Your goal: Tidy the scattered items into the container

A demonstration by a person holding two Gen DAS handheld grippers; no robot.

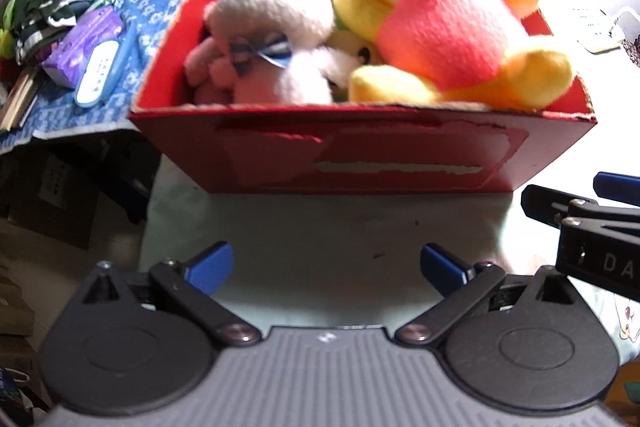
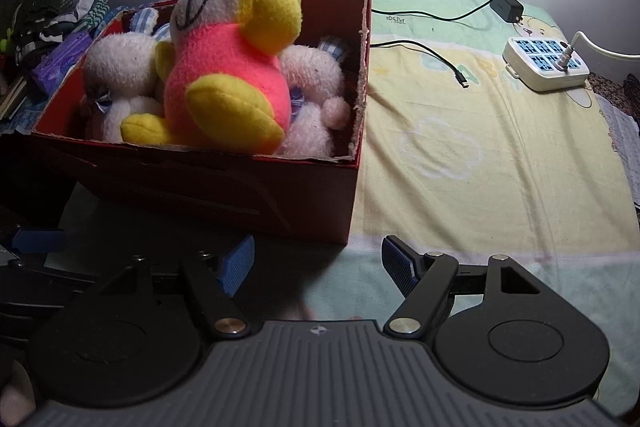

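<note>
The red cardboard box sits on the bed sheet and it is full of soft toys: a big yellow and pink plush lies on top, rising above the rim, with white fluffy bears packed beside and under it. Both tools hang in front of the box, close to its near wall. The left gripper is spread wide with nothing between its blue pads, and the right gripper stands just as wide and empty.

From where I look, the gathering seems finished or nearly so; I see no stray toy on the sheet, though the edges of both views are dark or washed out, so one may be hiding there. What lies loose to the right is a power strip and a charger with its cable, which hardly look like things for the box.

The next move, I would guess, is a look round for leftovers, or a gentle press on the tall plush so it settles below the rim without tipping out.
</note>
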